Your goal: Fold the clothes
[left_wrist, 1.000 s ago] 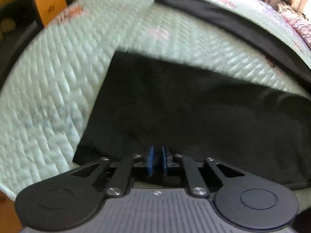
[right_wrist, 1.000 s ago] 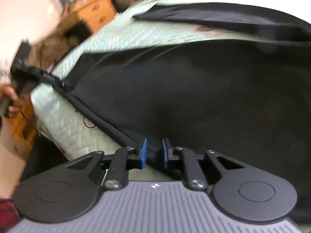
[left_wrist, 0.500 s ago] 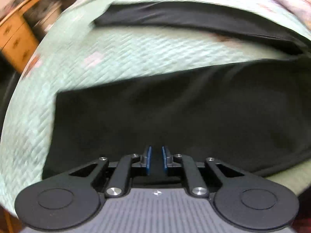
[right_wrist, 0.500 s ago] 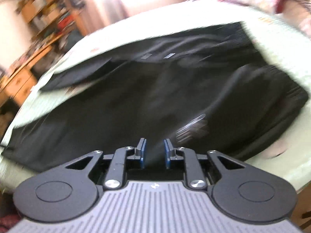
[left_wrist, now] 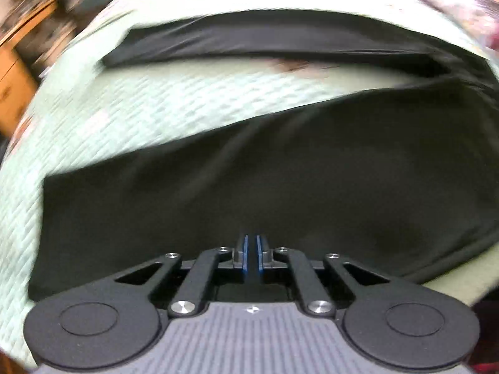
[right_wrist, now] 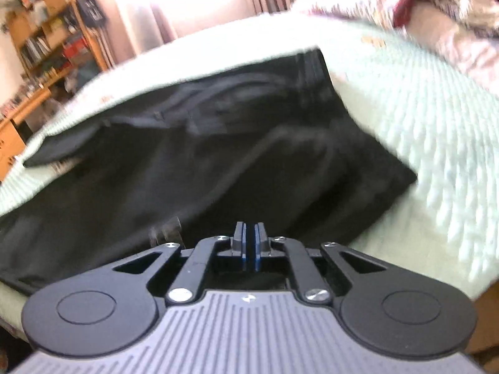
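Observation:
Black trousers [left_wrist: 280,187] lie spread flat on a pale green quilted bed cover [left_wrist: 156,103]. One leg runs across below my left gripper [left_wrist: 251,243]; the other leg [left_wrist: 280,34] lies farther back. The left jaws are closing at the near edge of the cloth, blue pads almost together with dark fabric in the thin gap. In the right wrist view the trousers [right_wrist: 218,155] show their waistband [right_wrist: 312,71] at the far right. My right gripper [right_wrist: 249,233] sits at their near edge, its jaws closing, with black cloth between the pads.
The bed cover [right_wrist: 436,140] stretches bare to the right of the trousers. A heap of red and patterned clothes [right_wrist: 452,6] lies at the far right. Wooden shelves [right_wrist: 46,31] and a wooden cabinet [left_wrist: 12,71] stand beyond the bed's left side.
Both grippers have slid sideways along the trousers' near edge. The right view swung from the leg end to the waistband end. Both pairs of pads have narrowed onto the cloth.

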Tool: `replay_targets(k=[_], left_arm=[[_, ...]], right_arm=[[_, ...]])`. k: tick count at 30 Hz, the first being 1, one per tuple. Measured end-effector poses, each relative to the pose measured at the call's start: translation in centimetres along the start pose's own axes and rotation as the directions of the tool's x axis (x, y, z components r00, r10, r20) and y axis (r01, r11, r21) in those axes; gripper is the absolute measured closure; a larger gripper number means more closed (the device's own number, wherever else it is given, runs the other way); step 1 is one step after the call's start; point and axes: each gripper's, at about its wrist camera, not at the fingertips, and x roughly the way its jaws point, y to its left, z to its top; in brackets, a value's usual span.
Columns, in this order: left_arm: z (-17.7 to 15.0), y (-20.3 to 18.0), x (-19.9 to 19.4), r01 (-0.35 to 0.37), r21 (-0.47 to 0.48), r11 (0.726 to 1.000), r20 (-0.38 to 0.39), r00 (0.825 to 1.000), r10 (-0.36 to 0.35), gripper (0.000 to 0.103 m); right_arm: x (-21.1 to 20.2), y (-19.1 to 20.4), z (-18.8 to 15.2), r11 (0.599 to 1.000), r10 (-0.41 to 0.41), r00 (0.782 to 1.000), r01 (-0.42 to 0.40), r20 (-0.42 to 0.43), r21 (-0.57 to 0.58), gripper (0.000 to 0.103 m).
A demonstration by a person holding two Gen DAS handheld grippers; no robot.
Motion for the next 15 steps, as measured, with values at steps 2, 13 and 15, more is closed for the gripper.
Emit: replay_targets(k=[2,13,15], left_arm=[[0.3,-3.0,1.4,0.048,0.053,0.997,-0.021,0.999,-0.047,0.097],[0.2,-4.8,2.1,0.051,0.018,0.999,-0.045,0.998,-0.050,0.096],[0.5,-6.3,2.2,0.061,0.062,0.996,-0.034,0.998,-0.059,0.093]], right_arm=[[1.1,-0.7,0.7,1.000,-0.012,1.000,0.012,0.001,-0.027,0.095],[-0.5,-5.8,0.2,0.999,-0.033,0.999,0.033,-0.003,0.039,0.092],[-0.5,-5.2,0.6,0.999,-0.002,1.000,0.001,0.019,0.038,0.088]])
